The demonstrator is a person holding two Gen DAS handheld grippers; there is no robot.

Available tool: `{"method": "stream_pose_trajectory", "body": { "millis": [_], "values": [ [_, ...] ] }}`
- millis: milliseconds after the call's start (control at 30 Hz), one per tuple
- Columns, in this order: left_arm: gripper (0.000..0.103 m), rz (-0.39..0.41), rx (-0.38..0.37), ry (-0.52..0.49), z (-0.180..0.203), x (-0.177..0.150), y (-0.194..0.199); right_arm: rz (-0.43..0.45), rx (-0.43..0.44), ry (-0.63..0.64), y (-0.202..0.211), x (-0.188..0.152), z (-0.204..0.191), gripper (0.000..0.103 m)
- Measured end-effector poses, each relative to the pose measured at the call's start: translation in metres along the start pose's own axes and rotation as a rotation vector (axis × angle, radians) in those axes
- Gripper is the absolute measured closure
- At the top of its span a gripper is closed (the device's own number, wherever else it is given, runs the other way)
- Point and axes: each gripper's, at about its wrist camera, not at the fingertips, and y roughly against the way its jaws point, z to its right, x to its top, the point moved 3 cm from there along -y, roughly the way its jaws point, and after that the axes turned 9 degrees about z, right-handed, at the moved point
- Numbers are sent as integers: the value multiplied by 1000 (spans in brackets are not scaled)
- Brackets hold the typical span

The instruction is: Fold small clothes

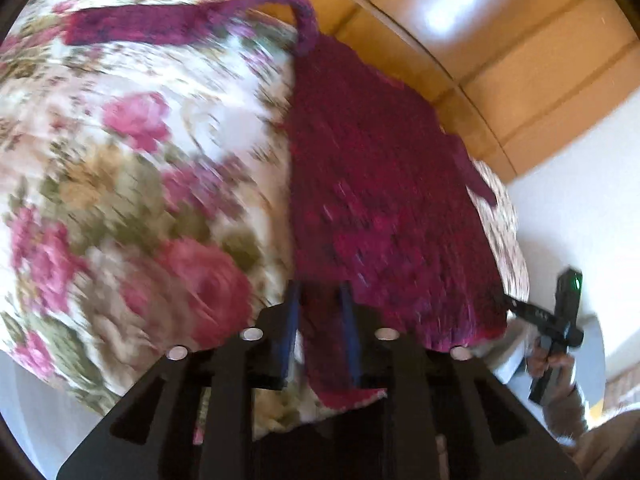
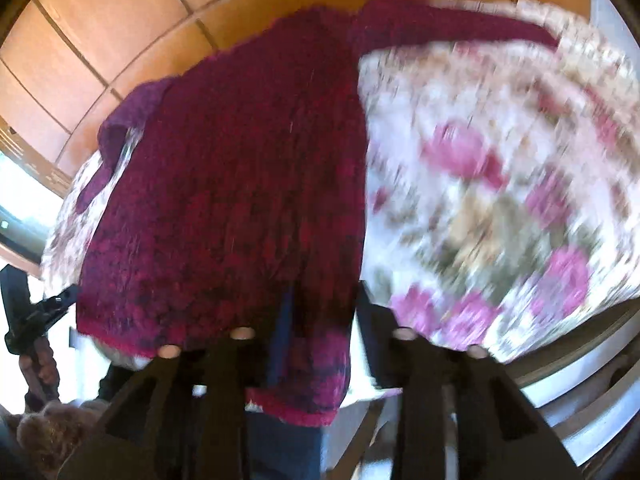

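Note:
A dark red knitted sweater (image 1: 380, 180) lies spread on a round table under a floral cloth (image 1: 140, 160), one sleeve (image 1: 160, 28) stretched out to the far left. Its near hem hangs over the table's edge. My left gripper (image 1: 320, 312) stands open at that hem, with a strip of the knit between its blue pads. In the right wrist view the same sweater (image 2: 240, 180) fills the middle. My right gripper (image 2: 324, 312) is open around the other part of the hem, and a slim gap shows beside its right finger. Both views are blurred.
Orange floor tiles (image 1: 520, 60) lie beyond the table. The floral cloth (image 2: 500, 180) is bare to the right of the sweater. The other hand-held gripper shows at the frame edge in each view, at the right (image 1: 560, 320) and at the left (image 2: 24, 320).

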Motion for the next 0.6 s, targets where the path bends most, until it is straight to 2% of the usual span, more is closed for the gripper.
{"method": "stream_pose_trajectory", "body": {
  "millis": [67,100,233,400,533,600],
  "values": [
    [44,91,49,59,-18,22,11,54,-23,12,6,16,-3,46],
    [41,127,71,84,-26,31,15,81,-34,21,7,25,-7,39],
    [40,247,233,208,-81,78,28,111,27,54,-14,47,-43,33],
    [34,338,364,314,-135,132,34,98,104,159,-64,56,-114,29],
    [34,362,401,376,-169,172,24,100,126,241,-97,55,-153,28],
    [34,369,434,380,-183,186,20,95,108,280,-110,53,-166,28]
  ]
}}
